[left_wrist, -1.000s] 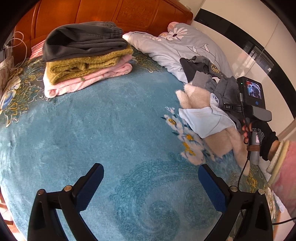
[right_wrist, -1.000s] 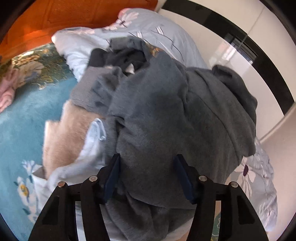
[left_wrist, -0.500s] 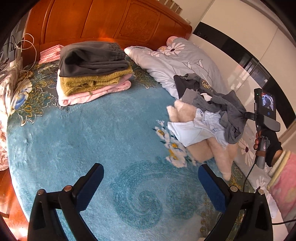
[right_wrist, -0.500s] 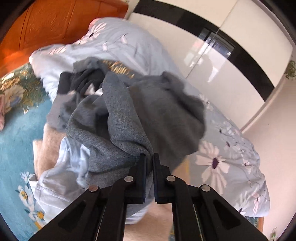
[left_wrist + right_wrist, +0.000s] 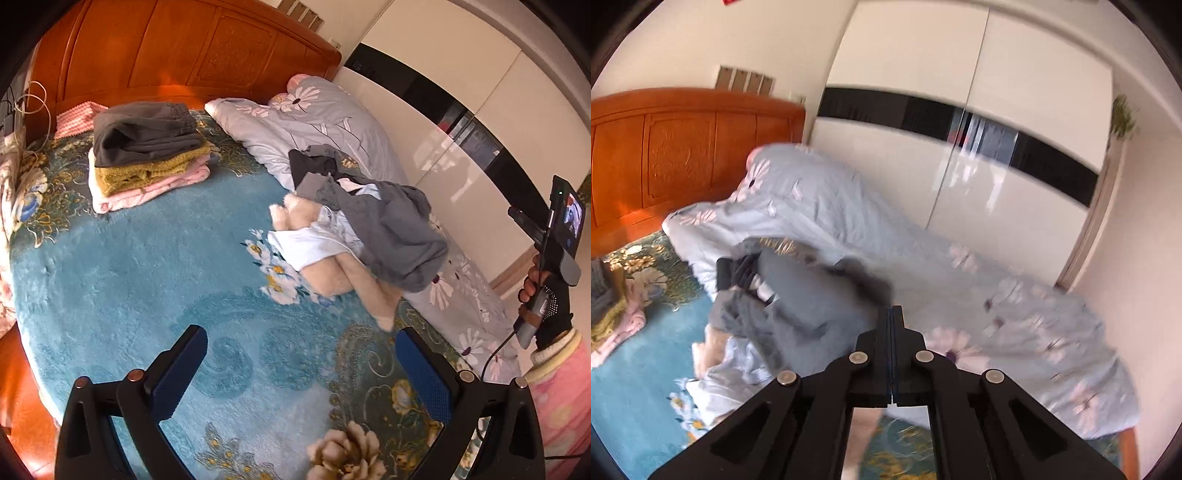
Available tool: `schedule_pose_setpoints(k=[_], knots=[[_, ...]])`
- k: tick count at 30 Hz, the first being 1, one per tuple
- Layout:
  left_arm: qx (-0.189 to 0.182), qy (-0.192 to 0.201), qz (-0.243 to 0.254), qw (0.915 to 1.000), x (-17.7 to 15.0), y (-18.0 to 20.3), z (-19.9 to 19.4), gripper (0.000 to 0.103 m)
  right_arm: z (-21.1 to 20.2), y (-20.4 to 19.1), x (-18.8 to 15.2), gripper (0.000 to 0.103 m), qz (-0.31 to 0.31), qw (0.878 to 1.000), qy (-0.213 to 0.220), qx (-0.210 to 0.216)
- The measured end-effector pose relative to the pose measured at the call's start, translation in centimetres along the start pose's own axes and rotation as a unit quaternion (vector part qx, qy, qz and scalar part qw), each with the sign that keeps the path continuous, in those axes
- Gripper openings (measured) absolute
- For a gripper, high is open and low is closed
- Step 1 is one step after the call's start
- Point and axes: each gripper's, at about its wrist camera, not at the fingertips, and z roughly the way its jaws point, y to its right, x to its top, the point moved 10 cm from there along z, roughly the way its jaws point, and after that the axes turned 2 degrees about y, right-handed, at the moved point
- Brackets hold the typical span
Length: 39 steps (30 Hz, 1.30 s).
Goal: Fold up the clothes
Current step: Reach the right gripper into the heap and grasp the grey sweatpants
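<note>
Since half a second ago, right gripper [image 5: 892, 314] has pulled up and back from the grey sweatshirt [image 5: 391, 229], fingers now pressed together on nothing. Sweatshirt lies on the unfolded pile beside the floral duvet [image 5: 332, 125]. Left gripper [image 5: 301, 354] hovers spread wide above the teal blanket [image 5: 129, 266]. Folded stack [image 5: 147, 147] sits near the headboard [image 5: 177, 51].

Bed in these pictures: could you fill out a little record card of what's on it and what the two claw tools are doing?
folded stack: dark grey on mustard on pink, near the headboard
unfolded pile: grey garment over white and cream pieces, against the floral quilt
left gripper: open, above the blue blanket, holding nothing
right gripper: shut, no cloth visible between its jaws
</note>
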Motion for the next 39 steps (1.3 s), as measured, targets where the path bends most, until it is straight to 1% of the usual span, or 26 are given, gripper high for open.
schedule_pose_setpoints(k=[2,4,5,7,9,12,13,14,15,16,18,20,23,26,29,33,34,35,37,39], knots=[[-0.006,-0.003,0.001,1.0000,-0.6,1.0,-0.4,0.103,-1.9,1.0,0.4,0.000,-0.010,1.000,0.016,0.004],[-0.002,0.001,0.008,1.0000,-1.2,1.5,-1.0,0.103,-3.6,1.9,0.7,0.000,-0.019,0.999,0.026,0.011],[0.001,0.003,0.012,0.9999,-1.5,1.7,-1.3,0.103,-4.1,2.2,0.4,0.000,-0.022,0.999,0.025,0.017],[0.007,0.001,0.017,0.9998,-2.1,1.8,-1.7,0.103,-4.4,2.4,-0.8,0.000,-0.019,0.999,0.011,0.037],[0.010,0.000,0.016,0.9998,-2.6,1.6,-1.9,0.103,-3.6,1.6,-3.1,0.000,-0.003,0.997,-0.019,0.070],[0.015,-0.001,0.017,0.9997,-3.1,1.1,-1.8,0.103,-1.8,-0.3,-7.0,0.000,0.038,0.989,-0.064,0.130],[0.017,-0.002,0.016,0.9997,-3.2,0.8,-1.6,0.103,-1.3,-0.8,-8.1,0.007,0.051,0.986,-0.075,0.143],[0.017,-0.003,0.014,0.9997,-3.2,0.6,-1.3,0.103,-0.6,-1.4,-9.2,0.029,0.061,0.982,-0.087,0.153],[0.017,-0.003,0.009,0.9998,-3.2,0.3,-1.0,0.103,0.0,-1.9,-10.3,0.045,0.072,0.979,-0.099,0.164],[0.017,-0.003,0.004,0.9998,-3.1,0.0,-0.6,0.103,0.7,-2.4,-11.3,0.066,0.081,0.976,-0.109,0.173],[0.017,-0.003,-0.006,0.9998,-3.1,-0.6,0.1,0.103,2.3,-3.6,-13.0,0.067,0.084,0.971,-0.128,0.182],[0.017,-0.010,-0.015,0.9997,-3.1,-1.3,1.1,0.103,4.3,-4.8,-14.9,0.068,0.074,0.969,-0.155,0.179],[0.026,-0.026,-0.021,0.9991,-3.3,-2.6,2.8,0.103,7.3,-6.4,-17.8,0.068,0.059,0.964,-0.196,0.169],[0.032,-0.037,-0.036,0.9982,-3.5,-4.1,4.1,0.103,9.8,-7.8,-19.8,0.068,0.044,0.960,-0.226,0.159],[0.039,-0.048,-0.056,0.9965,-3.8,-5.9,5.1,0.103,12.1,-8.8,-20.7,0.068,0.019,0.961,-0.241,0.130],[0.051,-0.050,-0.082,0.9941,-4.1,-7.9,5.3,0.103,14.6,-9.3,-20.4,0.068,0.007,0.964,-0.251,0.090],[0.052,-0.048,-0.085,0.9939,-4.0,-8.2,5.1,0.103,14.9,-9.3,-20.0,0.059,0.002,0.965,-0.252,0.077],[0.054,-0.045,-0.087,0.9937,-3.9,-8.5,4.9,0.103,15.2,-9.2,-19.7,0.037,-0.002,0.965,-0.253,0.065],[0.059,-0.038,-0.089,0.9935,-3.6,-8.8,4.4,0.103,15.4,-9.0,-18.5,0.012,-0.014,0.968,-0.248,0.038],[0.059,-0.032,-0.091,0.9936,-3.3,-8.8,3.8,0.103,15.0,-8.2,-16.5,0.010,-0.029,0.973,-0.228,0.004]])
